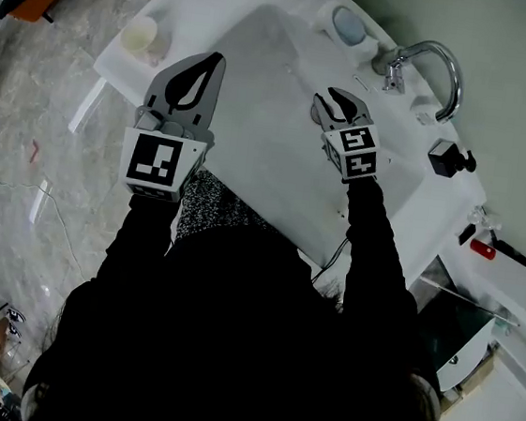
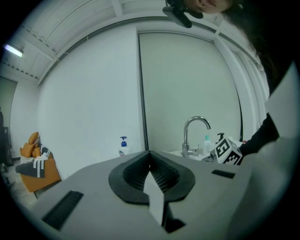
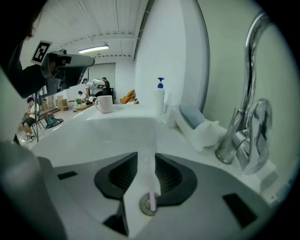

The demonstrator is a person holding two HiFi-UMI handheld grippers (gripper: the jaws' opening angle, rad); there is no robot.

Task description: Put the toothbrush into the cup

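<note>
The right gripper (image 3: 145, 157) has its jaws standing wide apart, and its pads press on nothing. In the gap between them shows the toothbrush (image 3: 150, 190), a thin pale pink stick running along the gap, its near end over the round metal drain ring (image 3: 146, 205). Whether it touches either jaw cannot be told. This gripper (image 1: 334, 104) tilts down over the white basin (image 1: 259, 82). Just ahead of it and to its right stands the chrome faucet (image 3: 243, 117), with a pale blue and white bundle (image 3: 197, 124) lying on the counter between the faucet and a blue-topped pump bottle (image 3: 160, 96). The cup (image 3: 105, 103), a white mug, sits well apart from the right gripper, on the far side of the basin ahead and to its left, with no toothbrush seen in it. The left gripper (image 2: 150, 157) has its jaws closed together with nothing between them. It (image 1: 212, 62) is held nearly level over the basin's left edge, with the cup (image 1: 140, 34) near its tips, ahead and to its left on the counter corner. From its own view the faucet (image 2: 194, 133) and the right gripper's marker cube (image 2: 227, 151) lie ahead to its right.
</note>
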